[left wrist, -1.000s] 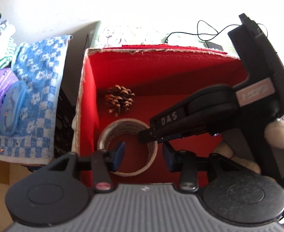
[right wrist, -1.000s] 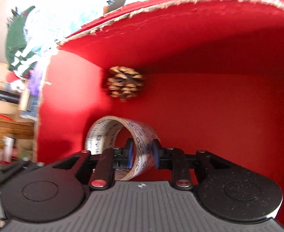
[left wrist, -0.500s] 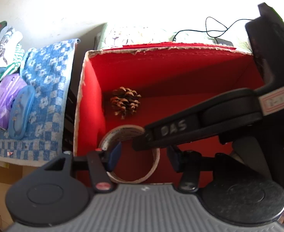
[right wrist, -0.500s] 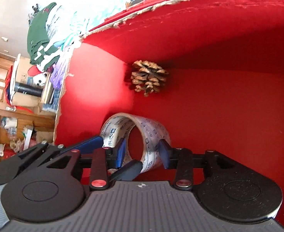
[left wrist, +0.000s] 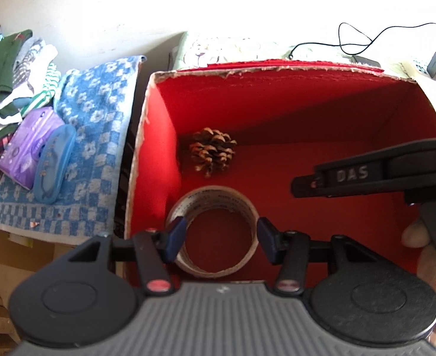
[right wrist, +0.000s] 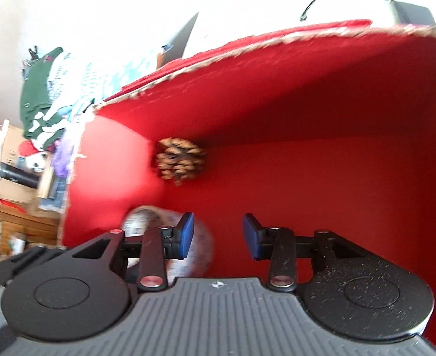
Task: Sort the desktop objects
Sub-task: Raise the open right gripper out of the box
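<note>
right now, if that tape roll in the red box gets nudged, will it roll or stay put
The tape roll seems to lie flat on the floor of the red box, hole facing up, so it would likely slide, not roll. Its thin ring with a wide empty middle suggests it is light. The pine cone just beyond might stop it.

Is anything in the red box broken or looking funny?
The red box has a ragged top edge, torn and frayed with bare cardboard showing through the red. The tape roll and the pine cone on its floor look whole.
</note>
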{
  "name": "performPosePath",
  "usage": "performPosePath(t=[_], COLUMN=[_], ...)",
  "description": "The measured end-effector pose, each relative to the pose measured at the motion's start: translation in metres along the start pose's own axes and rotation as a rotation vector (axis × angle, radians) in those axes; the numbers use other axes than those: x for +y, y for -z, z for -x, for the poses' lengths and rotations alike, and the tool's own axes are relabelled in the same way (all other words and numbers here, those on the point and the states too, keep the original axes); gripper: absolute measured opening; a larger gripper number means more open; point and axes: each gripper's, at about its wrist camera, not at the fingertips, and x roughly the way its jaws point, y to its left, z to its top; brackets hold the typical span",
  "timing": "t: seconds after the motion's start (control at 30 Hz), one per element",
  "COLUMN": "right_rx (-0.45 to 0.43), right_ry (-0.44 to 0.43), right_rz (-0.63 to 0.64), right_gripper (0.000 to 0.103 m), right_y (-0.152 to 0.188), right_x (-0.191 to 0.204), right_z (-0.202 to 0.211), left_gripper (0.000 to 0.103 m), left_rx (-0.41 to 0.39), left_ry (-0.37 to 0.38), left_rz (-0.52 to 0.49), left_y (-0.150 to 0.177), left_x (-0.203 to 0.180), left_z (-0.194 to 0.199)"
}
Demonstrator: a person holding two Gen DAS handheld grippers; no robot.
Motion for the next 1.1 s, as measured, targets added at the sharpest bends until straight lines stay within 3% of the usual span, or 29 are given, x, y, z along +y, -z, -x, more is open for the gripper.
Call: performPosePath(t=[0.13,0.3,0.5,0.77,1.1], right_rx=[0.007,-0.038,-0.067,-0.192,-0.260], right_ry=[-0.001,0.014,-0.022,0.032,-0.027], right_rz=[-0.062,0.025,0.005,0.074,0.065], right_gripper=[0.038,0.035,0.035,0.033,0.030], right_y=[-0.001,0.003,0.005,0.013,0.026], right_x=[-0.014,-0.004,-0.008,0.001,0.001], right_z=[-0.004,-0.004,-0.001,0.023,0.063], left_gripper=[0.058,0.060,0.060,0.060,0.070], left_rx=[0.005,0.013,0.024,-0.039,-0.053], left_ry=[-0.030,-0.029,-0.023,-0.043,-0.088], left_rz=[-0.010,-0.011,0.006,0.013,0.049], left_y=[0.001,0.000,-0.001,0.001,0.011], left_x=[-0.005,-0.008,-0.010,-0.013,-0.013], left_z=[-0.001,-0.004,-0.002,0.022,0.047])
